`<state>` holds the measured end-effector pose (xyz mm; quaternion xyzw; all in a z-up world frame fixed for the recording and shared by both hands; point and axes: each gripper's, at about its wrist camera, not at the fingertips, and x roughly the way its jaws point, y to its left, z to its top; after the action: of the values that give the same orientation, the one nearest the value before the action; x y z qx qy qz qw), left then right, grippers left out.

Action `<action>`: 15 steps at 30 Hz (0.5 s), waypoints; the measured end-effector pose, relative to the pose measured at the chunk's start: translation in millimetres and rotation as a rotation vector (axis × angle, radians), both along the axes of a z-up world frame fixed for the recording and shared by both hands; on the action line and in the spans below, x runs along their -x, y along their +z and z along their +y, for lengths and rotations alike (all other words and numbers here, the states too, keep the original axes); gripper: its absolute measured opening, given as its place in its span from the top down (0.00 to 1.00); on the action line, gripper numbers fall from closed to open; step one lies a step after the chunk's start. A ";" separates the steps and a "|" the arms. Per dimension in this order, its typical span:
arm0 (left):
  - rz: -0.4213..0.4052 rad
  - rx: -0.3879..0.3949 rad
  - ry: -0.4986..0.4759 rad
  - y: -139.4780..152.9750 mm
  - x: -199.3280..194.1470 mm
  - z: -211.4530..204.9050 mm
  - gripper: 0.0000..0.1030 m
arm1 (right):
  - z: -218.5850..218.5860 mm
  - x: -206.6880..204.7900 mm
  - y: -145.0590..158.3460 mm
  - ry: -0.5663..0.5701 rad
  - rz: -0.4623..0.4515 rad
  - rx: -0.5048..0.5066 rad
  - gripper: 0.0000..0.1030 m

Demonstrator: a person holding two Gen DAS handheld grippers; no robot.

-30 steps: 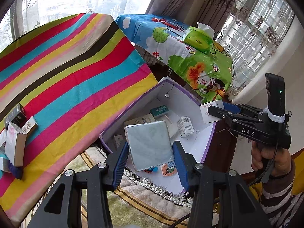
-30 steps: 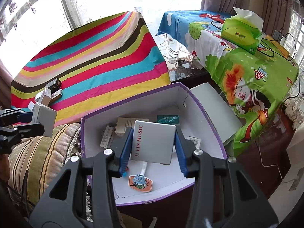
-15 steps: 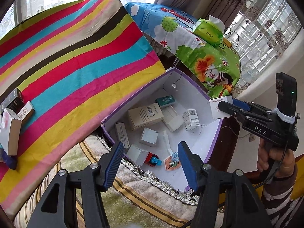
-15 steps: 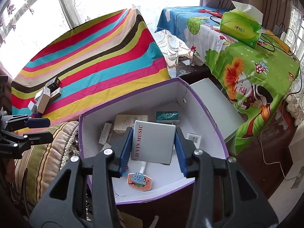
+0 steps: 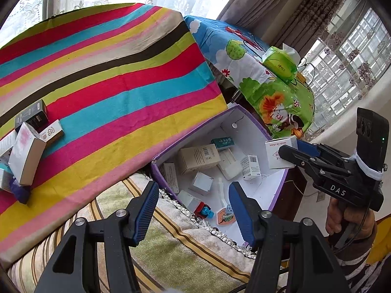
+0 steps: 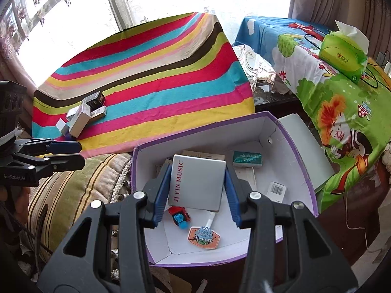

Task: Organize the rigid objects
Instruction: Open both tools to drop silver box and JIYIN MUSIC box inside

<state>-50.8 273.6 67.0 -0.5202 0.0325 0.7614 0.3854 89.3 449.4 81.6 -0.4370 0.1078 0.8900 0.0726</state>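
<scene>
Left gripper (image 5: 193,210) gapes empty; right gripper (image 6: 196,190) clamps the silver box (image 6: 198,183) (over the purple bin (image 6: 300,151)).

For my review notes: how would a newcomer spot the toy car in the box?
Find the purple box beside the striped cloth. At its near end lies the toy car, next to an orange badge. It is red and blue; everything around it is a plain carton.
</scene>
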 end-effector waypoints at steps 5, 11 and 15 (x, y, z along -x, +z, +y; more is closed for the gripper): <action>0.024 -0.031 0.059 12.7 9.9 -19.5 0.41 | -26.0 25.2 25.5 0.089 0.071 -0.002 0.54; 0.028 -0.046 0.127 17.2 23.7 -41.5 0.41 | -58.6 56.1 16.4 0.211 0.052 -0.001 0.47; 0.022 -0.046 0.152 15.2 28.7 -51.5 0.41 | -63.9 69.6 -36.8 0.241 -0.133 -0.005 0.21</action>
<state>-79.4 222.1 82.1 -0.5036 -0.0204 0.7947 0.3382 19.8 385.4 44.9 -0.5049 0.0472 0.8615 -0.0270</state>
